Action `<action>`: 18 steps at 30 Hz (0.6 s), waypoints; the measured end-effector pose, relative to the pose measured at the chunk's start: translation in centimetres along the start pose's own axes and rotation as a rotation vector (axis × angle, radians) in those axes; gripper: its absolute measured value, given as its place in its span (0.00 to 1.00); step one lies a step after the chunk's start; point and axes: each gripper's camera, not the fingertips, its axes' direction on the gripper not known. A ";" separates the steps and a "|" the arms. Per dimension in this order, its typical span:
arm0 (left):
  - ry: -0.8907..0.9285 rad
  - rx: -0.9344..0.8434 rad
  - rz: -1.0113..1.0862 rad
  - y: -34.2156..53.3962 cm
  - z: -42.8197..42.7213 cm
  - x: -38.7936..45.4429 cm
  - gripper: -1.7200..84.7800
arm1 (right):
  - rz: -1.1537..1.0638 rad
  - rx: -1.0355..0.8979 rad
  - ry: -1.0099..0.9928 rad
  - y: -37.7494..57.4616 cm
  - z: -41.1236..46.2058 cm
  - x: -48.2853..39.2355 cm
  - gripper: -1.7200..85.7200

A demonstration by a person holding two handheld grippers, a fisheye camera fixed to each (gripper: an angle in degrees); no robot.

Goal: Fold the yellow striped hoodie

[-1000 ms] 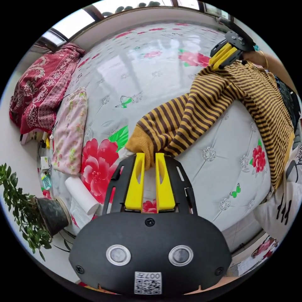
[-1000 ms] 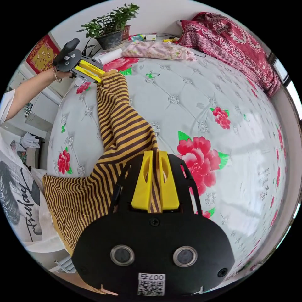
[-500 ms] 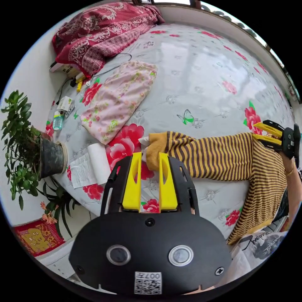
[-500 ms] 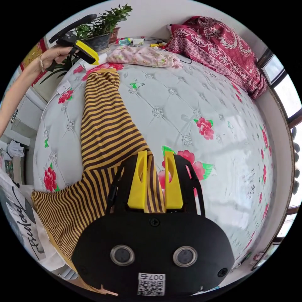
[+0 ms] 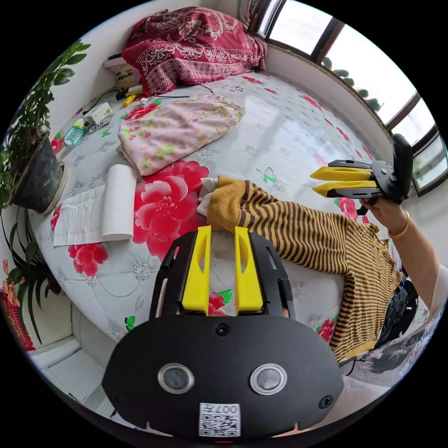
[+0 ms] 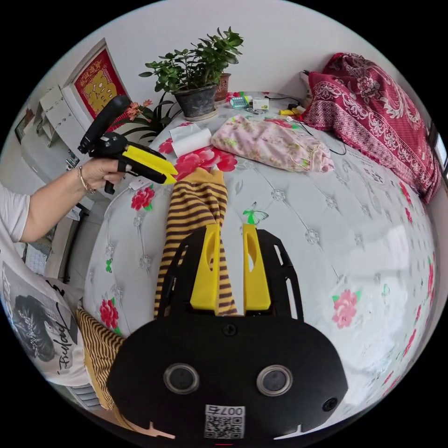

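Hoodie (image 5: 298, 233) sleeve flat, both tools clear

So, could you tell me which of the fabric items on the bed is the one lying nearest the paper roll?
The pink floral cloth, folded beside the paper roll. The striped hoodie lies farther off, and the red patterned blanket sits heaped by the wall.

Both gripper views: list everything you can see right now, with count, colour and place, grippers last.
Striped knit hoodie: one, yellow and brown, flat across the mattress, its body hanging over the edge.
Quilted floral mattress: one, white with red flowers.
Patterned blanket: one, dark red, far corner.
Floral cloth: one, pink, beside the blanket.
Paper roll: one, white, near the cuff.
Potted plant: one, green, at the mattress edge.
Left gripper: yellow jaws, open, just off the cuff.
Right gripper: yellow jaws, open, above the sleeve.
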 end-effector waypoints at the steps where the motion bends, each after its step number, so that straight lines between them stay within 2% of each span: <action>1: 0.009 0.025 -0.031 0.5 -0.1 -0.6 0.11 | -0.006 -0.005 -0.034 -1.7 0.5 0.3 0.06; 6: 0.048 0.148 -0.129 3.8 -1.4 -2.0 0.12 | -0.081 -0.032 -0.087 -7.6 3.4 -1.2 0.05; 10: 0.087 0.189 -0.171 6.0 -2.0 -2.4 0.12 | -0.130 -0.200 -0.047 -9.9 7.5 -2.2 0.03; 12: 0.124 0.207 -0.184 6.7 -2.3 -2.7 0.13 | -0.201 -0.129 -0.148 -10.3 4.9 -3.0 0.02; 14: 0.150 0.285 -0.172 8.1 -3.6 -2.9 0.14 | -0.407 0.163 -0.452 -9.7 -2.6 -3.8 0.02; 15: 0.171 0.329 -0.162 8.6 -4.2 -3.0 0.14 | -0.435 0.208 -0.477 -9.6 -4.1 -3.7 0.02; 18: 0.175 0.445 -0.195 10.6 -6.8 -3.5 0.14 | -0.399 0.225 -0.343 -10.0 -5.9 -2.0 0.02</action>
